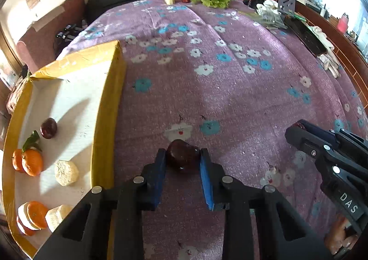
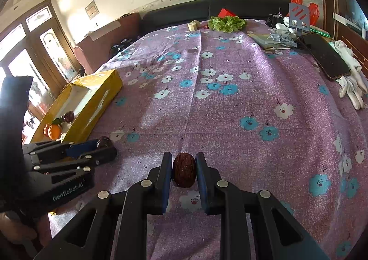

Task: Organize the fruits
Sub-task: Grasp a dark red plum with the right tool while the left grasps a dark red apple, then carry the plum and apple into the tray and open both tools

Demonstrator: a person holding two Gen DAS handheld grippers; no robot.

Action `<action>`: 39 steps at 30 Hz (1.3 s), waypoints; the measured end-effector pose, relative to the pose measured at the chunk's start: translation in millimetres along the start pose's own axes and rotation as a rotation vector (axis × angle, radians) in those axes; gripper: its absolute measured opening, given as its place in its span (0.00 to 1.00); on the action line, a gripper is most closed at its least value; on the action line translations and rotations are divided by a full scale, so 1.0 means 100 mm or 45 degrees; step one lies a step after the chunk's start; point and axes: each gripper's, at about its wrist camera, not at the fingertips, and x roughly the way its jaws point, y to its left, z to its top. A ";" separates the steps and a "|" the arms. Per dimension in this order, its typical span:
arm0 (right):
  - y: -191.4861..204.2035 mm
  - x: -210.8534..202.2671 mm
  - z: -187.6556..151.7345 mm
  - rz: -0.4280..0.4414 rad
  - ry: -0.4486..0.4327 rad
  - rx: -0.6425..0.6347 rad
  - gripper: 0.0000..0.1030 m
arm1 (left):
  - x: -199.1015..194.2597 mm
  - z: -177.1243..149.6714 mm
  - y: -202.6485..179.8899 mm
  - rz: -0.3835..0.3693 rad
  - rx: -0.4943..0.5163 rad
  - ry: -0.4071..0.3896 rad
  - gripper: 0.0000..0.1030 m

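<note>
My left gripper [image 1: 182, 156] is shut on a dark red plum [image 1: 182, 155], just right of the yellow box [image 1: 107, 108]. The box holds another dark plum [image 1: 48, 128], oranges with a leaf [image 1: 31, 161], pale round fruit pieces [image 1: 66, 172] and orange slices [image 1: 34, 215]. My right gripper [image 2: 184, 168] is shut on a brown rough-skinned fruit [image 2: 184, 170] over the purple floral cloth [image 2: 230, 110]. The left gripper also shows in the right wrist view [image 2: 101, 145], the right gripper in the left wrist view [image 1: 299, 127].
Lettuce [image 2: 226, 23], a pale piece [image 2: 193, 25] and a red item lie at the table's far edge. A phone [image 2: 326, 58], white gloves [image 2: 352, 80], plastic bags and a grey stand [image 2: 299, 18] crowd the far right. A sofa stands behind.
</note>
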 end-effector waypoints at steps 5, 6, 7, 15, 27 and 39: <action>-0.01 0.00 -0.01 -0.013 -0.008 0.001 0.22 | -0.14 -0.05 0.05 -0.040 -0.049 -0.048 0.26; 0.00 -0.01 -0.02 -0.016 -0.012 -0.001 0.22 | -0.19 -0.06 0.06 -0.051 -0.058 -0.061 0.26; 0.00 -0.02 -0.02 -0.015 -0.016 -0.001 0.22 | -0.27 -0.08 0.09 -0.058 -0.067 -0.080 0.26; 0.20 -0.26 0.06 0.075 -0.078 -0.024 0.23 | -0.95 -0.22 0.54 -0.102 -0.195 -0.228 0.27; 1.31 -0.28 0.56 0.314 -0.051 -0.186 0.23 | -1.21 -0.28 1.69 0.014 -0.432 -0.274 0.27; 2.18 0.73 0.43 0.224 0.153 -0.377 0.23 | -0.52 -0.45 2.24 -0.010 -0.624 -0.113 0.27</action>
